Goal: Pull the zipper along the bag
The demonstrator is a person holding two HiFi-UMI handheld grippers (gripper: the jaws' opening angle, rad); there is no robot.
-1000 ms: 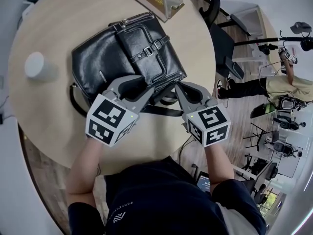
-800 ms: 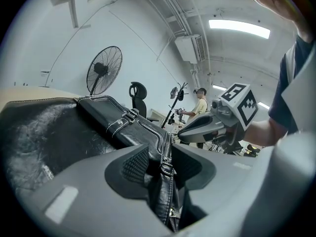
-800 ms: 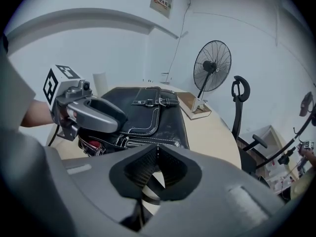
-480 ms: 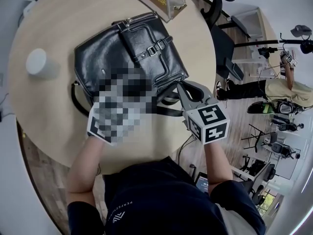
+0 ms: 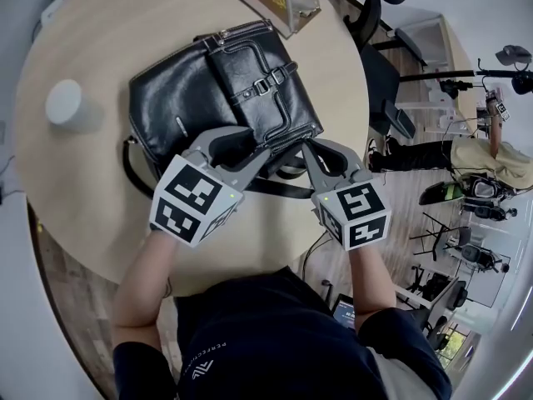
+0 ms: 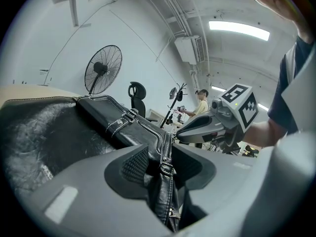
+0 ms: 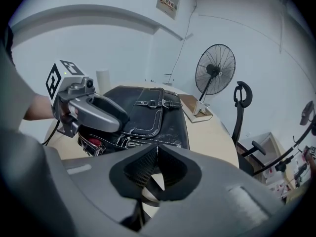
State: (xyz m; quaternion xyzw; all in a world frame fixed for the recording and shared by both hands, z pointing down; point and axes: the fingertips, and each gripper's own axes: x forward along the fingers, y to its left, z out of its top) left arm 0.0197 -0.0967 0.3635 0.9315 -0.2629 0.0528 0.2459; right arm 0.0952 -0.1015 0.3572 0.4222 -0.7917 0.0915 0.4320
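Black bag (image 5: 208, 82) lies diagonally on the tabletop (image 5: 108, 32) — left hand-held gripper (image 5: 260, 142) pinches its zippered edge, right hand-held gripper (image 5: 305, 146) pressed together.

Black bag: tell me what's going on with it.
A person works on the black bag, which lies on the round table, with a tool in each hand. The left tool clamps the bag's leather edge beside the zipper. The right tool is shut near the zipper; whether it grips anything is unclear.
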